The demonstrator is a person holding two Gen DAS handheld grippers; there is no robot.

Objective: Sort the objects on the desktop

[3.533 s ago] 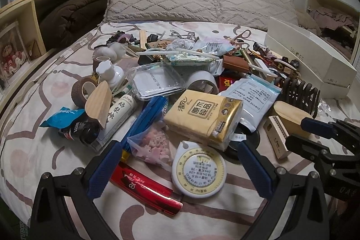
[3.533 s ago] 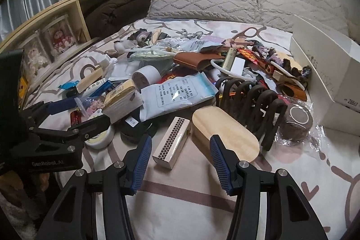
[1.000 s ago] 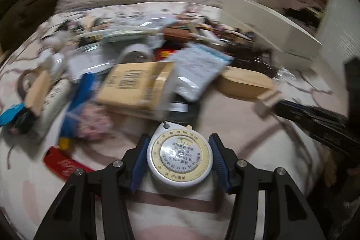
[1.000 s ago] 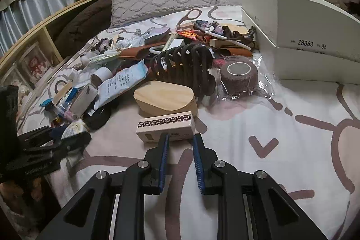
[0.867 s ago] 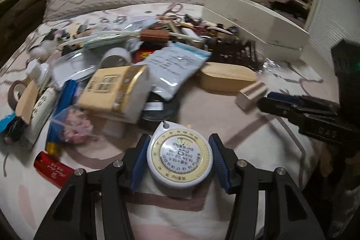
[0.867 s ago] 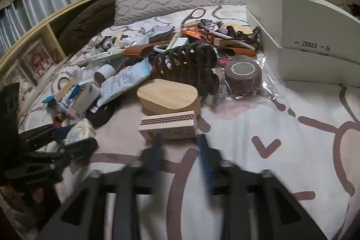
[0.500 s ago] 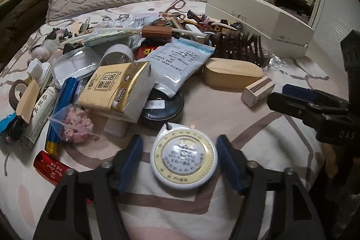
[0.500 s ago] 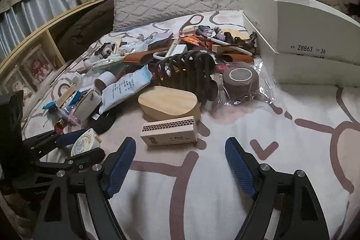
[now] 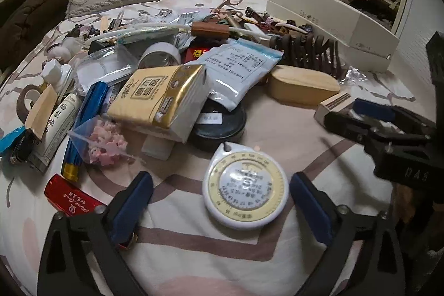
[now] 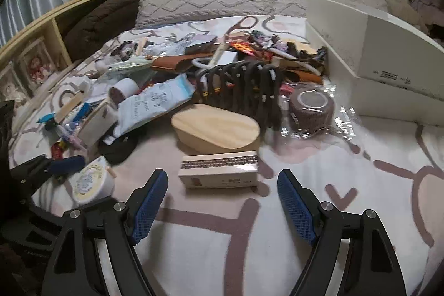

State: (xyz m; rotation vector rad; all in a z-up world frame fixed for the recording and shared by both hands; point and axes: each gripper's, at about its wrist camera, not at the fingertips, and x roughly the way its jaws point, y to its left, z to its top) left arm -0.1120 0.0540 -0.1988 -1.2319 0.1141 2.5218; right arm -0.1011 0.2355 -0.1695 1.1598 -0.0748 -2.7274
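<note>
Both tongs gape empty, left gripper (image 9: 220,201) around the round white-and-yellow tape measure (image 9: 245,189), right gripper (image 10: 222,197) just short of the cream rectangular box (image 10: 219,174); clutter pile (image 9: 155,68) ahead looks largely unsorted.

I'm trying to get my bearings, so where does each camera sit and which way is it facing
Left wrist: on the left gripper, low over the bed, facing the pillows; its open fingers flank the round tape measure.
Right wrist: on the right gripper, same heading; open fingers before the small box.
Shared: tape measure, box, wooden oval box, each other's gripper.
</note>
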